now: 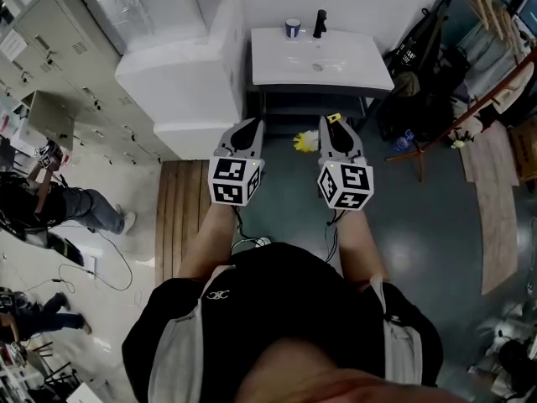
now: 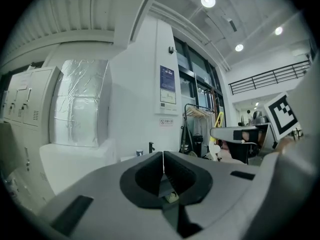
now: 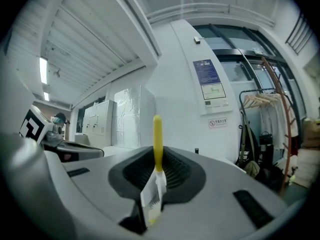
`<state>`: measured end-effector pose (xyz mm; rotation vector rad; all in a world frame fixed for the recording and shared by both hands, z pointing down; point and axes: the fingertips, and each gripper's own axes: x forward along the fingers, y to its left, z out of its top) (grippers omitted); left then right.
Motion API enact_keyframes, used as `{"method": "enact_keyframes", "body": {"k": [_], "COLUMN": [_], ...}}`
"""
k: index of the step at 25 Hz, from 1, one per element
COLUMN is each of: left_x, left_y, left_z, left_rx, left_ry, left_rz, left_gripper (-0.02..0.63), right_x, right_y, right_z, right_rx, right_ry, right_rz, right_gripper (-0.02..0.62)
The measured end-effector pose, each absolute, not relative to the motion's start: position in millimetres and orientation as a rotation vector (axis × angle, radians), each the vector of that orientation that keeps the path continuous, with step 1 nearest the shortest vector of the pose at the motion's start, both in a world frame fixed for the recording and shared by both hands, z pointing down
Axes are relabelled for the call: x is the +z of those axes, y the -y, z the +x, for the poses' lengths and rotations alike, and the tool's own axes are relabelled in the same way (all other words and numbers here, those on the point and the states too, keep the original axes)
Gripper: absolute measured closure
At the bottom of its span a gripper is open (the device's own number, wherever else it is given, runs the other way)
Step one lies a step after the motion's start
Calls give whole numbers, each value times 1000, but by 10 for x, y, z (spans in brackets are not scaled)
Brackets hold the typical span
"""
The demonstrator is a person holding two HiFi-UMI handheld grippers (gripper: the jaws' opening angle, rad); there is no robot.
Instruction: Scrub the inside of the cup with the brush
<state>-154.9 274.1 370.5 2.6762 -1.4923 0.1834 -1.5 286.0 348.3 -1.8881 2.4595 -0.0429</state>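
Note:
A dark blue cup (image 1: 292,28) stands at the back of the white sink counter (image 1: 352,65), beside a black faucet (image 1: 320,23); it shows small and far in the left gripper view as the cup (image 2: 140,153). My right gripper (image 1: 334,124) is shut on a yellow-handled brush (image 3: 157,139), whose handle sticks out past the jaws, with pale bristles near the camera. My left gripper (image 1: 247,127) is shut with nothing in it, jaws touching (image 2: 163,156). Both grippers hang side by side in front of the sink, well short of the cup.
A large white wrapped unit (image 1: 189,78) stands left of the sink. A wooden slat mat (image 1: 180,212) lies on the floor at the left. Bags (image 1: 415,82) and a clothes rack (image 1: 495,57) crowd the right. A person (image 1: 59,204) sits at the far left.

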Motion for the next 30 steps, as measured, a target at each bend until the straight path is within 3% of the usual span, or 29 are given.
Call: {"method": "enact_keyframes", "body": {"k": [19,30], "left_x": [3832,3718], "left_y": [-2212,-1594], "left_z": [-1883,-1684], "left_rx": [185,164], "left_ry": [1438,1461], "left_rz": [2723,2757], "left_gripper": [589,589], "right_x": [3507,3403], "right_y": [-2471,-1910], "right_z": [-241,-19], "right_rx": [-39,10], "right_ry": [-2347,-2338], "right_rz": [-1974,-1962], "right_gripper": [543,543]}}
